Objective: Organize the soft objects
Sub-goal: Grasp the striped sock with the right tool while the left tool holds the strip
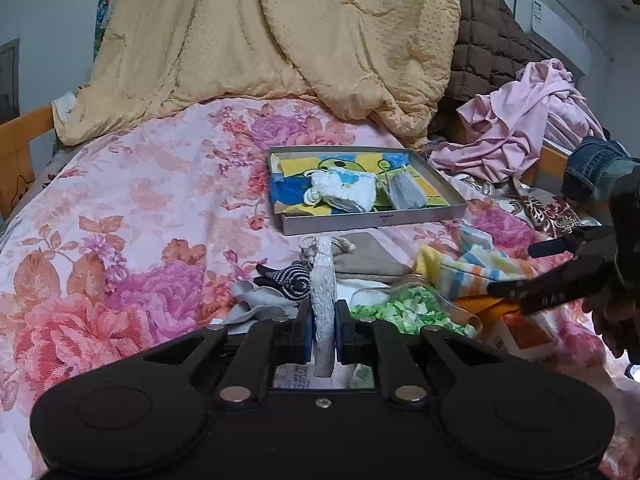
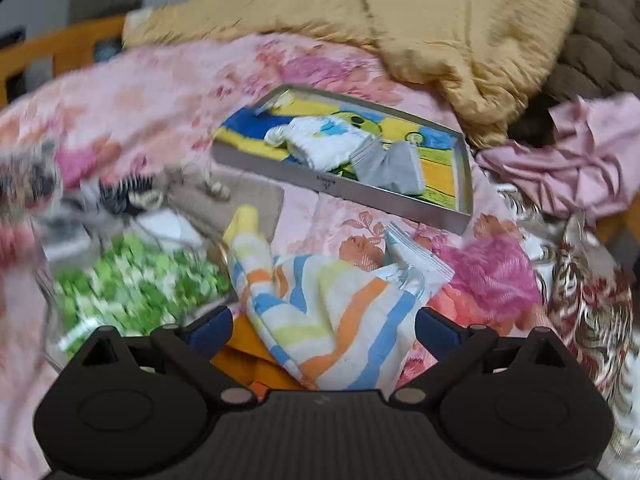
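**Thin white cloth pinched, striped towel next**

We hold a thin white cloth (image 1: 323, 280) clamped edge-on in the left gripper (image 1: 324, 330), its jaws nearly closed on it, just in front of the tray (image 1: 372, 222) on the bed (image 1: 120, 200). It looks light and limp, so we expect it to flop when let go. Our right gripper (image 2: 324, 330) hangs wide open and empty over the striped towel (image 2: 320, 320), which lies in front of the tray, beside the jar of green bits (image 2: 132, 284). The towel looks soft and bulky; we judge a raised fold the best place to grip.
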### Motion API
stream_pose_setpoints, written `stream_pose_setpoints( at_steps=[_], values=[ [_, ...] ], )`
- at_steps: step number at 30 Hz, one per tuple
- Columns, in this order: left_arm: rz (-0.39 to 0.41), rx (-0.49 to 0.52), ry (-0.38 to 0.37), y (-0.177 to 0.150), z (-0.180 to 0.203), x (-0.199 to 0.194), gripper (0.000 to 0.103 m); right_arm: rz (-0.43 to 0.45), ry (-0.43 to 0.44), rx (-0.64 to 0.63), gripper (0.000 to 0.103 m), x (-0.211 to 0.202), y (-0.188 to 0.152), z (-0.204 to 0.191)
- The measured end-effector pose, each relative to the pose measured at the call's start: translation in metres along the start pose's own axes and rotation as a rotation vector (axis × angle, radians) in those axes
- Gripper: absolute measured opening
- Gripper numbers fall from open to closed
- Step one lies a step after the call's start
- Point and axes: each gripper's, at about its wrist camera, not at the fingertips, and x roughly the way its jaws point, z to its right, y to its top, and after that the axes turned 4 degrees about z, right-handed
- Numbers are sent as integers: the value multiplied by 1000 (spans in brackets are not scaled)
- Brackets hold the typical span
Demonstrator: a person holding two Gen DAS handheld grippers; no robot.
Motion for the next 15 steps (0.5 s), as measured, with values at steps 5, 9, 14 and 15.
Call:
stream_pose_setpoints(
  at_steps=[5, 9, 14, 15],
  values=[
    [-2, -19, -7, -1, 2, 2, 11, -25, 23, -8, 82, 16, 4, -1],
    [-14, -18, -13, -3, 7, 4, 12, -30, 48, 42, 38, 17, 5, 5],
    [-17, -27, -17, -5, 8, 5, 12, 22, 77, 137, 17, -5, 4, 16],
    [-15, -30, -19, -4, 8, 5, 12, 37, 80, 154, 16, -10, 4, 17]
  ],
)
